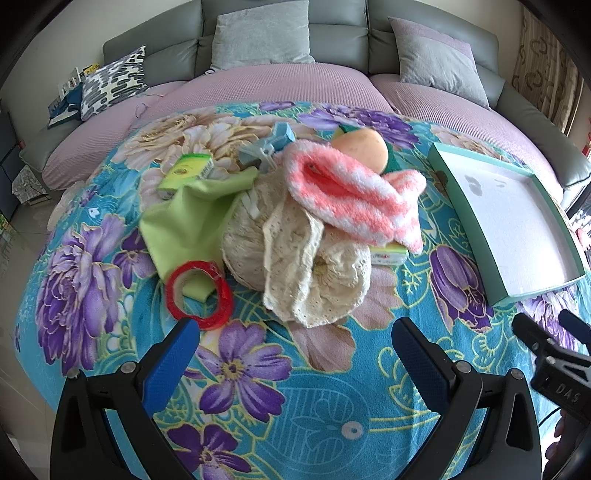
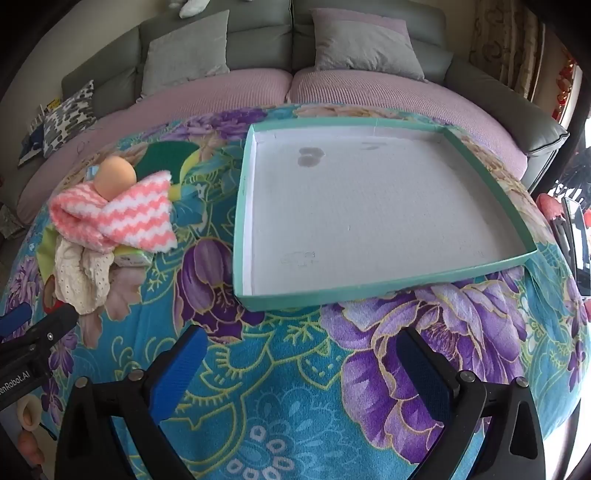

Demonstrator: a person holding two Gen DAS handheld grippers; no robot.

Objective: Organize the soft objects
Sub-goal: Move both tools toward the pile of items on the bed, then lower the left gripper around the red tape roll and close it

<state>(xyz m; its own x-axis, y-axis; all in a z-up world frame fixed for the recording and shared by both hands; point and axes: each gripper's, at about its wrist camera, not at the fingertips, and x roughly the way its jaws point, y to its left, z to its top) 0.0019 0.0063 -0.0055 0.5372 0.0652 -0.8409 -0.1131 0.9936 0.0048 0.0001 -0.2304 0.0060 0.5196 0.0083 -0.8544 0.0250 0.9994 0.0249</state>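
Observation:
A heap lies on the flowered blanket (image 1: 295, 387): a pink-and-white fuzzy cloth (image 1: 351, 195) on top of a cream lace fabric (image 1: 295, 266), a lime green cloth (image 1: 188, 221) to the left, and an orange sponge-like lump (image 1: 364, 146) behind. My left gripper (image 1: 295, 343) hovers open just in front of the heap, nothing between its blue pads. In the right wrist view the pink cloth (image 2: 122, 218) and lace (image 2: 81, 273) sit at the left. My right gripper (image 2: 303, 354) is open before the teal tray (image 2: 369, 288), whose white floor is bare.
A red tape roll (image 1: 199, 291), a green box (image 1: 186, 173), a blue clip (image 1: 269, 144) and a small packet (image 1: 388, 254) lie among the cloths. A grey sofa (image 1: 280, 22) with cushions stands behind. The right gripper's body (image 1: 554, 354) shows at the left view's right edge.

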